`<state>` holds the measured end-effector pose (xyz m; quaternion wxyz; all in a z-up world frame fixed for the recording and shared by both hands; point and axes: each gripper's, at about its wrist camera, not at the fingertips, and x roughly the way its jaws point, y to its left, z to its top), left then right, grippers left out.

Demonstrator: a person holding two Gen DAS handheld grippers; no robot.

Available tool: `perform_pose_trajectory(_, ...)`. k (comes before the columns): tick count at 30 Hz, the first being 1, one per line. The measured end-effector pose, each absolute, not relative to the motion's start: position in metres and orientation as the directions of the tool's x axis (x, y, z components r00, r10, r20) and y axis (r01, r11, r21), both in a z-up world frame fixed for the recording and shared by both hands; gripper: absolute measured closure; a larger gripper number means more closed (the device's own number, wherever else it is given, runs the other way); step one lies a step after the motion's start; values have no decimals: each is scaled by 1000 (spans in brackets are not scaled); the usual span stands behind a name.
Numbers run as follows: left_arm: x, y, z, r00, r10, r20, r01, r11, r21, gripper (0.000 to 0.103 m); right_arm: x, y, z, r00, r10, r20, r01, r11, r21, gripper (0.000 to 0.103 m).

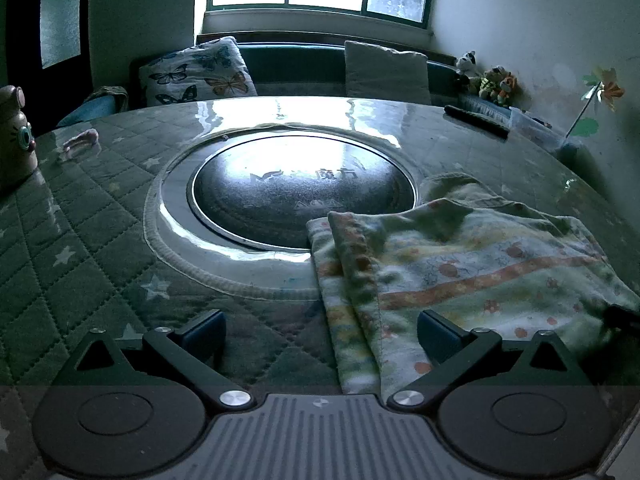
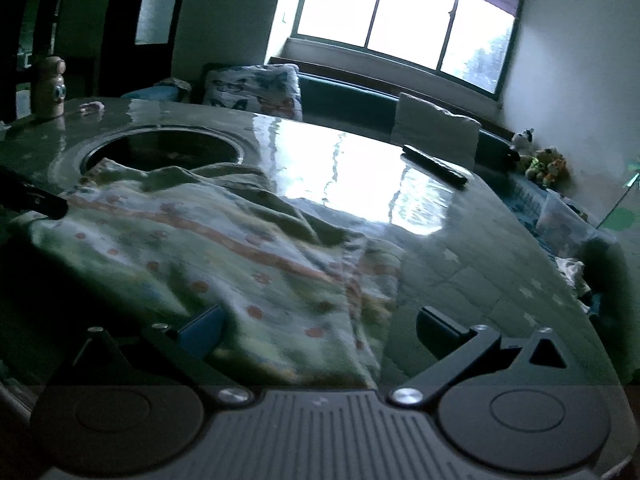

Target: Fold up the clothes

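A patterned cloth garment (image 1: 460, 264) with orange stripes and dots lies folded on the quilted green table, partly over the round glass inset. In the left wrist view my left gripper (image 1: 322, 340) is open, its jaws wide apart over the garment's left edge near the table front. In the right wrist view the same garment (image 2: 208, 248) lies in front and to the left. My right gripper (image 2: 320, 332) is open over the garment's right edge. The tip of the left gripper (image 2: 44, 202) shows at the far left, over the cloth.
A round dark glass inset (image 1: 304, 196) sits in the table's middle. A black remote (image 1: 476, 122) lies at the far right. A cat-shaped bottle (image 1: 14, 136) and a small pink object (image 1: 82, 142) stand at the left. Sofa cushions (image 1: 196, 72) and toys lie behind the table.
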<state>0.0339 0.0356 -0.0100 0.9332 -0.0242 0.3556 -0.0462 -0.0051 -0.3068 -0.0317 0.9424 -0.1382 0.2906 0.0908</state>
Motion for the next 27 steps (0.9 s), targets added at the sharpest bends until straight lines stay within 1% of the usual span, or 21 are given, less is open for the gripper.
perform_pose_trajectory(15,34,35,-10,742,-102,-663,71,995,-74,0,-7,-344,-32,816,-35,-577,-129,962,-241,0)
perform_pose_trajectory(20,34,34,-10,740,-101,-664,71,995,-72,0,-3,-342,-29,827,-40,-561,-122,961,-248,0)
perform_pose_trajectory(27,34,34,-9,738,-100,-667,72,995,-70,0,7,-331,-28,829,10,-559,-159,963,-218,0)
